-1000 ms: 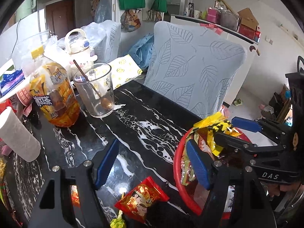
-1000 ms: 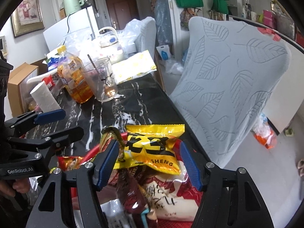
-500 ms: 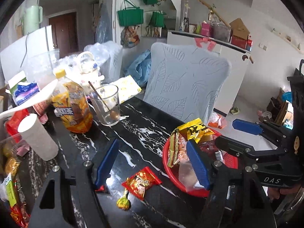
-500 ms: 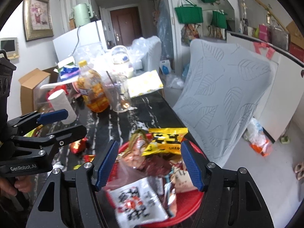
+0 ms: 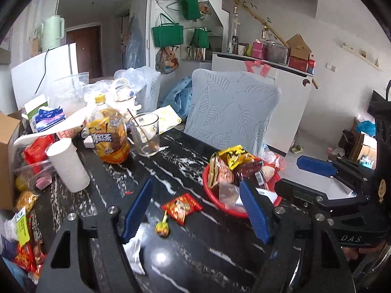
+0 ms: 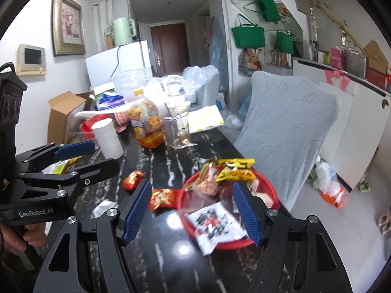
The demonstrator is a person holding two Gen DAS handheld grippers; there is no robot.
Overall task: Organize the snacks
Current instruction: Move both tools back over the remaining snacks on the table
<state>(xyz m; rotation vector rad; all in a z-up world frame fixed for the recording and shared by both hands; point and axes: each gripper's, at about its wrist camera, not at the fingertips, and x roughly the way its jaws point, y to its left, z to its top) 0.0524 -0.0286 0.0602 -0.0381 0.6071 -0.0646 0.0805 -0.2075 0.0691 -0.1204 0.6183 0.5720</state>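
A red basket full of snack packets stands on the black marble table, with a yellow packet on top and a white packet at its near rim. A red snack packet and a lollipop lie on the table left of the basket. Another small red packet lies farther left. My left gripper is open and empty above the loose packet. My right gripper is open and empty above the basket's near side.
A tea bottle, a glass with a spoon, a paper roll and piled packets crowd the table's far and left parts. A leaf-patterned chair stands at the table's right edge. A cardboard box stands left.
Both grippers have pulled back and up from the basket, so the whole basket and more of the table show. Both stay open and empty.
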